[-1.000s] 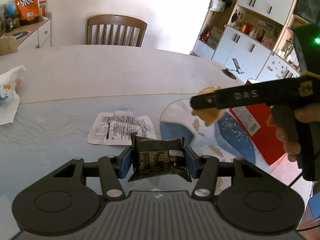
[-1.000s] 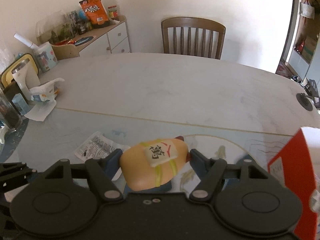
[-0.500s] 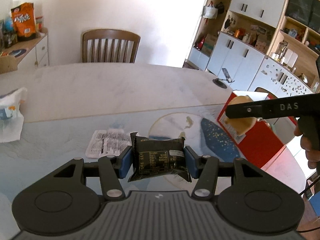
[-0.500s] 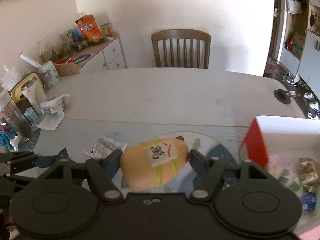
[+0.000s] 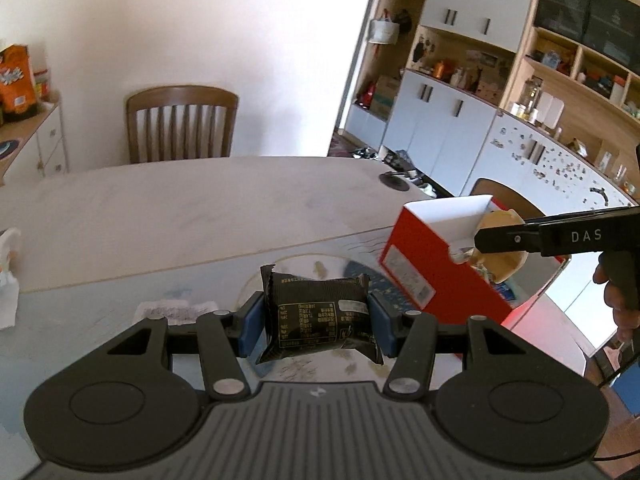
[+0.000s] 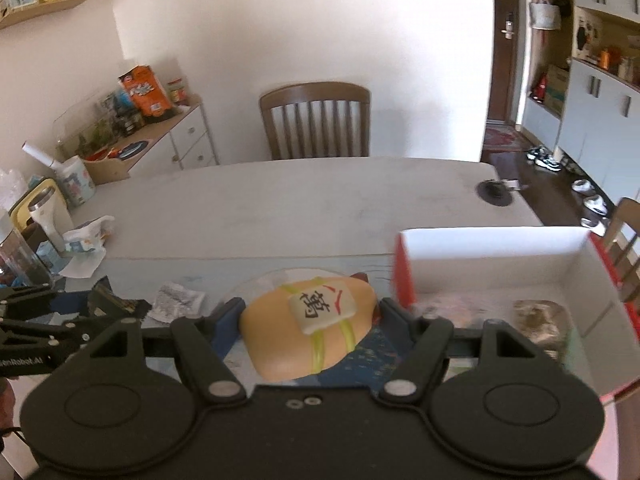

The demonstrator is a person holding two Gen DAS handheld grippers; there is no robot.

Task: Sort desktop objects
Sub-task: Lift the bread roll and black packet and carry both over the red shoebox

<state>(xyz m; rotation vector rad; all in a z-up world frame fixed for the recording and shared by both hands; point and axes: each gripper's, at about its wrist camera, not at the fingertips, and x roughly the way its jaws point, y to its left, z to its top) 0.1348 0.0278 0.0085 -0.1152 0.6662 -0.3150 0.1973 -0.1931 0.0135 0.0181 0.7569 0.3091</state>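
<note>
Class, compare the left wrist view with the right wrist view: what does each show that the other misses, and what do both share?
Only the left wrist view shows the black packet's printed face, clamped in the left claw, and the hand behind the right claw.

Only the right wrist view shows the toy's tile with a character, the toy clamped in the right claw, and the items lying inside the red box.

Both show the box, the chair, the table and the white wrapper.
</note>
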